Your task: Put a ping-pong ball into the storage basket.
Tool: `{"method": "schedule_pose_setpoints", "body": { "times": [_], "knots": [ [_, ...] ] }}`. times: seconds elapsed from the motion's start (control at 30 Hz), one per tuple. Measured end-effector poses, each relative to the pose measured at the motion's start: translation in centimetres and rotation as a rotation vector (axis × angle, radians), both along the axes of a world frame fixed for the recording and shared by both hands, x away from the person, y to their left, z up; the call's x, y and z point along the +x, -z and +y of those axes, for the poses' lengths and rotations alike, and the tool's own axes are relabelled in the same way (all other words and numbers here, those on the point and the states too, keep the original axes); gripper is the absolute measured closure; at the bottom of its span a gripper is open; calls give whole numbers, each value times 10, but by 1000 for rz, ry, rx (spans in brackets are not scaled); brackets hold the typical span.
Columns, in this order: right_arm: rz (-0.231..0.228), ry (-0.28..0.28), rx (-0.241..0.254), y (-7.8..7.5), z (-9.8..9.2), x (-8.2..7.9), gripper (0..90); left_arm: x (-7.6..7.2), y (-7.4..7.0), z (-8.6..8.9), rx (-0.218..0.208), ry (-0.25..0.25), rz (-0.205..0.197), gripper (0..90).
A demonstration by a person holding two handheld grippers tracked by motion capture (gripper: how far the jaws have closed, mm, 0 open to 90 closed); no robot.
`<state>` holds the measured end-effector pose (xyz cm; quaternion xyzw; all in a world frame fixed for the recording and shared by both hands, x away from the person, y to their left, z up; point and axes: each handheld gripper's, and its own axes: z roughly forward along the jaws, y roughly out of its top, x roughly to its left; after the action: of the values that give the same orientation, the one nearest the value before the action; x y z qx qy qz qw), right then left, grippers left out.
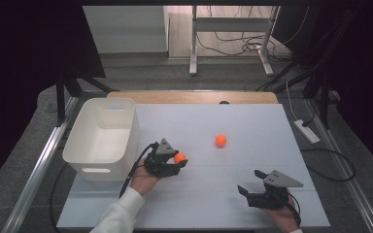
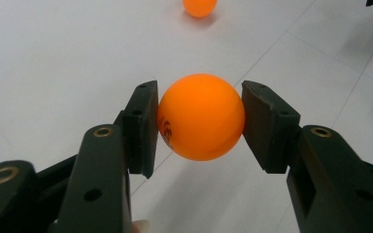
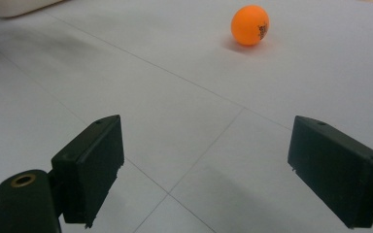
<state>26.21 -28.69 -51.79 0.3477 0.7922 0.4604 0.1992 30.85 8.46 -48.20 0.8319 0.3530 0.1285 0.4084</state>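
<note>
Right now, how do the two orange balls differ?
The held ball is clamped between the pads of the left gripper, beside the white bin; the free ball sits on the table, untouched. The held ball is nearer the person; the free ball lies farther out, ahead of the open right gripper. Both are plain orange, about the same size, each with dark print.

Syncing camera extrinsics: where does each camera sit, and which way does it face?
High view: above the person's side, looking forward and down on the table and white bin; forearms, left gripper, right gripper.
Left gripper view: along its jaws, shut on held ball.
Right gripper view: along open jaws, low over the table.
Shared: loose ball.
</note>
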Motion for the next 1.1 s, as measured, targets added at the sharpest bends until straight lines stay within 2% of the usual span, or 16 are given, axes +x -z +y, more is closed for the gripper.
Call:
{"method": "schedule_pose_setpoints", "body": {
  "times": [0.1, 0.37, 0.53, 0.77, 1.1],
  "knots": [
    [-1, 2, 1, 0, 0, 0, 127, -3, -4, 3, -37, 13, -19, 508],
    [-2, 2, 0, 0, 0, 0, 128, -5, -10, 9, -79, 0, -27, 508],
    [-3, 3, -1, 0, 0, 0, 128, -8, -14, 12, -73, -2, -43, 508],
    [-2, 4, -3, 0, 0, 0, 128, -12, -19, 15, -109, -13, -58, 507],
    [-6, 5, -4, 0, -1, 0, 130, -13, -39, 16, -144, -6, -99, 508]
  ]
}}
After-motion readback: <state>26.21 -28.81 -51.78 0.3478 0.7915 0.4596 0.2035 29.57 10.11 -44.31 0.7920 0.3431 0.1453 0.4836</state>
